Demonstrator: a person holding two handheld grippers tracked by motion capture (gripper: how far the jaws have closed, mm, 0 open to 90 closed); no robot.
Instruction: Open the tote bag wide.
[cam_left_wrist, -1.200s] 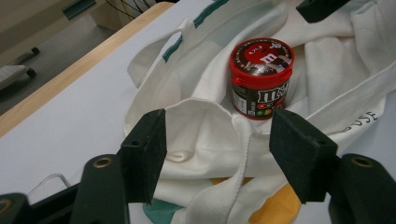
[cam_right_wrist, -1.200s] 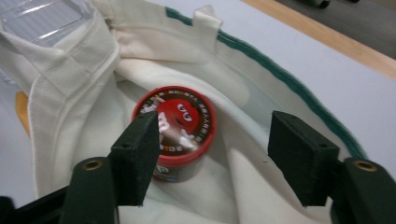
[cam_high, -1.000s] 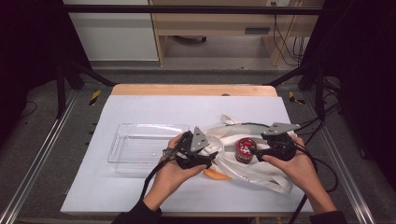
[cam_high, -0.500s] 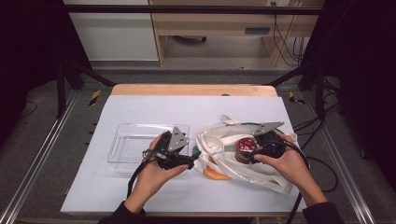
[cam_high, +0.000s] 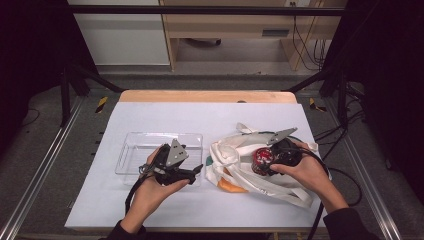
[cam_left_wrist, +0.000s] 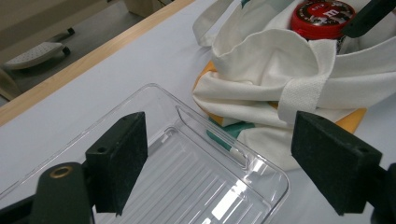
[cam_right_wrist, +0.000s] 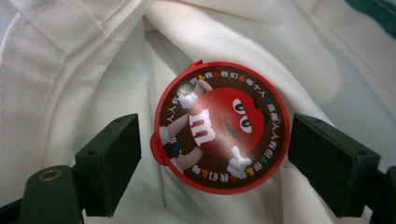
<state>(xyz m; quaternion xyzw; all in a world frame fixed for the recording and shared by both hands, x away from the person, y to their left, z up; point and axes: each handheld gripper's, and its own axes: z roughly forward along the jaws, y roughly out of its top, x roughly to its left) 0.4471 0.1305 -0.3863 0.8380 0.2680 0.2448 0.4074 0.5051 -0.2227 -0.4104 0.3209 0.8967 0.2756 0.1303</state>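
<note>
The person's left hand (cam_high: 150, 192) comes up from the near edge of the table with the forearm angled inward, wrist roughly level, holding the left gripper (cam_left_wrist: 219, 163) over the near right corner of the clear plastic tray (cam_high: 131, 150). Its jaws have just been opening and stand wide apart with nothing between them; in the left gripper view they frame the tray's corner and the near edge of the white cloth bag (cam_left_wrist: 280, 70) just beyond.

The right hand (cam_high: 307, 172) reaches in from the right, wrist bent so that the right gripper (cam_right_wrist: 215, 168) points down into the mouth of the bag. Its jaws have also just been opening. They stand wide on either side of the red candy tub (cam_right_wrist: 222, 127), and the pads are clear of the lid on both sides, so the tub is not gripped.

The tub sits inside the open bag, lid up, on the right half of the white table (cam_high: 200, 120). An orange thing (cam_high: 231, 186) lies partly under the bag.
</note>
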